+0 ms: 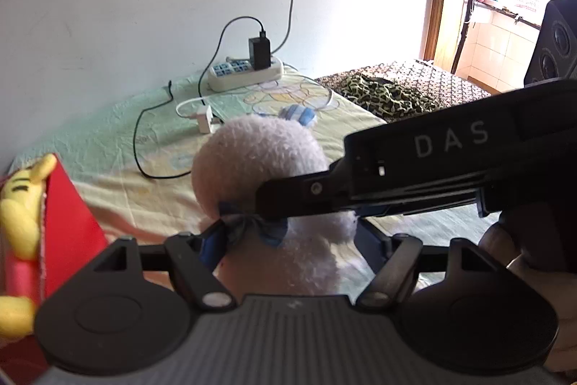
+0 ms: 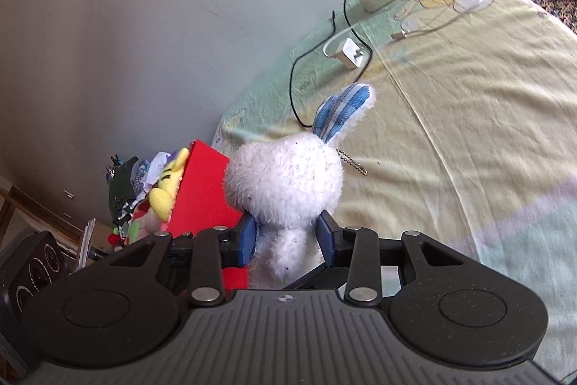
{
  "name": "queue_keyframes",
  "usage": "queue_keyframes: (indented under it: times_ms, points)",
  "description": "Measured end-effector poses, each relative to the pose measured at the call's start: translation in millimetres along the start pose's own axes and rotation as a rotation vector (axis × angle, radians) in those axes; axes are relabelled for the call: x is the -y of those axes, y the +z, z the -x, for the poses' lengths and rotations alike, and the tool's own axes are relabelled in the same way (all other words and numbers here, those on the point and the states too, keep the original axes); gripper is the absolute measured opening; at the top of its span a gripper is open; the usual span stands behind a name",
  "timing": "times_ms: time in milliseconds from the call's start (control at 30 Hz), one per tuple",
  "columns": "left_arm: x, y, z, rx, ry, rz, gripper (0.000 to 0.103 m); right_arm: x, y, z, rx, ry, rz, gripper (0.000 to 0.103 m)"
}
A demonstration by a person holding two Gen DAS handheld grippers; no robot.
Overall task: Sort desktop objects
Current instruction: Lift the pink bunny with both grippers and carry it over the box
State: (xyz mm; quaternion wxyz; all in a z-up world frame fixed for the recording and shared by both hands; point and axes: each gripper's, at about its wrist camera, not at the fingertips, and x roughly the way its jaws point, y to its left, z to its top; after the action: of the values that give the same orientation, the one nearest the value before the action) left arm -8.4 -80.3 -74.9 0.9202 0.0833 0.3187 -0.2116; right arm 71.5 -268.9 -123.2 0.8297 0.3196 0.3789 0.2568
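Both claws are clamped on the white plush bunny (image 2: 285,183), held up just right of the red box (image 2: 203,190); right claw (image 2: 286,235) pinches its neck, left claw (image 1: 288,240) its body; only the right view shows the blue striped ears (image 2: 342,112); left view catches the right claw's black finger crossing the bunny.

Both grippers are clamped on the same fluffy white bunny plush (image 2: 285,183). The right gripper (image 2: 286,233) has its blue pads pressed into the neck from either side, pointing gently downward. The left gripper (image 1: 288,240) pinches lower on the body, angled down more steeply — the right one's black finger crosses in front of its view. A hand (image 1: 512,258) shows at the right edge, wrapped around the right gripper's handle.
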Motion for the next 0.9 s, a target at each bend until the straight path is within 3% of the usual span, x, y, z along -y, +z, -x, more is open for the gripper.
queue_keyframes:
  times_ms: [300,533,900]
  points:
    - [-63,-3,64,0.118,0.058,0.011,0.075,-73,-11,-14,0.118,0.087,0.123,0.04]
    - [-112,-14,94,0.165,0.135,0.027,0.075,-122,-16,-44,0.133,0.145,0.219,0.04]
    - [-180,-45,108,0.118,0.26,0.067,0.075,-174,-35,-114,0.082,0.219,0.288,0.04]
